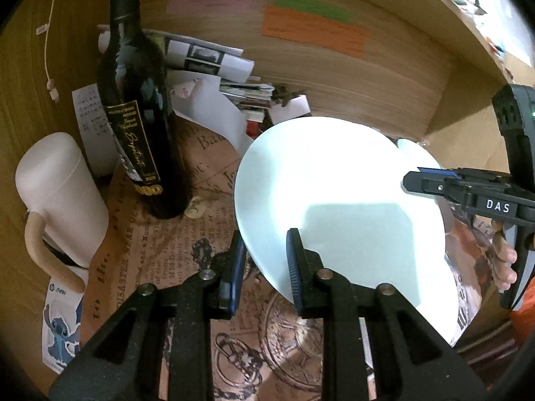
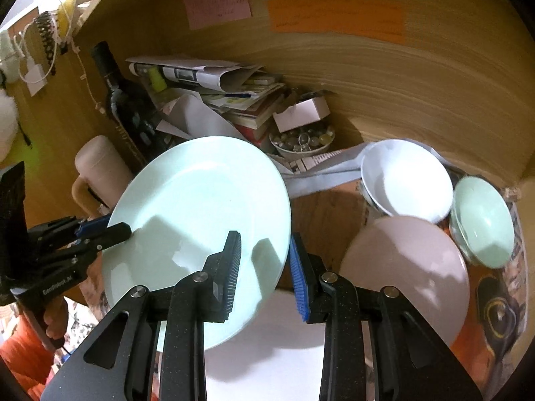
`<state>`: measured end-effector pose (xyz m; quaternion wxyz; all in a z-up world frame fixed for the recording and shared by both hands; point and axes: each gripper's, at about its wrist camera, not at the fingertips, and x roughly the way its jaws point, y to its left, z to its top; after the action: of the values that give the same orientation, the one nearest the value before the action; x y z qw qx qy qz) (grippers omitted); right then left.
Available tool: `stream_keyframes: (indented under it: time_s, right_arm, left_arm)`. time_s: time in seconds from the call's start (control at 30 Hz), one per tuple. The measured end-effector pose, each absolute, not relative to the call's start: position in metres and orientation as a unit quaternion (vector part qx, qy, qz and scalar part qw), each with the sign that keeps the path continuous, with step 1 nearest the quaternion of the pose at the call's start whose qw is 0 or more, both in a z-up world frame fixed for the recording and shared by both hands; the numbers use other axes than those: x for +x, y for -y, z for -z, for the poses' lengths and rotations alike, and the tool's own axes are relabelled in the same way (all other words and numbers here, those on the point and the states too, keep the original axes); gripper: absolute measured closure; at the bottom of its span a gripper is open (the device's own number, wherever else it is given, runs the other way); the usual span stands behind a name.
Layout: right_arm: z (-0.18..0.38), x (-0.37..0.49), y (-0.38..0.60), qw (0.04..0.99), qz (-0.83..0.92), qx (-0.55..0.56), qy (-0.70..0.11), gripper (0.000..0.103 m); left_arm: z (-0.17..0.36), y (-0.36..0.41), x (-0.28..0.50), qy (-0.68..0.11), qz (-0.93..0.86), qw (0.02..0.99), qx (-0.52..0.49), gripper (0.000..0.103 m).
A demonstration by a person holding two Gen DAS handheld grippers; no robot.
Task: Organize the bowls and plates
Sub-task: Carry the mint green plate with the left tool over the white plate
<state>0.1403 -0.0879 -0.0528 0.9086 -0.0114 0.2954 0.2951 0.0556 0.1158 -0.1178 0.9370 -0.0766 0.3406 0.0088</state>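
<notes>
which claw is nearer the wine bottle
Left. The left claw grips the pale green plate on the rim nearest the wine bottle. The right claw clamps the opposite rim, with the plate between it and the bottle.

A: Left wrist view: where does it look from?
B: Along its own jaws, angled down and close over the pale green plate (image 1: 337,200), toward the wooden back wall (image 1: 367,77).
A: Right wrist view?
B: The same plate from its opposite edge, equally near. Both views share the plate, the wine bottle (image 2: 123,100) and the wall's orange note (image 2: 334,20).
</notes>
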Motion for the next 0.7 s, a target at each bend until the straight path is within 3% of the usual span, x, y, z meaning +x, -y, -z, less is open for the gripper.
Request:
stream_keyframes:
  time_s: [0.7]
  right_arm:
    - [0.092, 0.081, 0.134, 0.915, -0.272, 0.033, -0.297, 0.077]
  left_arm:
    - [0.133, -0.066, 0.024, -0.358, 0.037, 0.931, -0.059, 0.079]
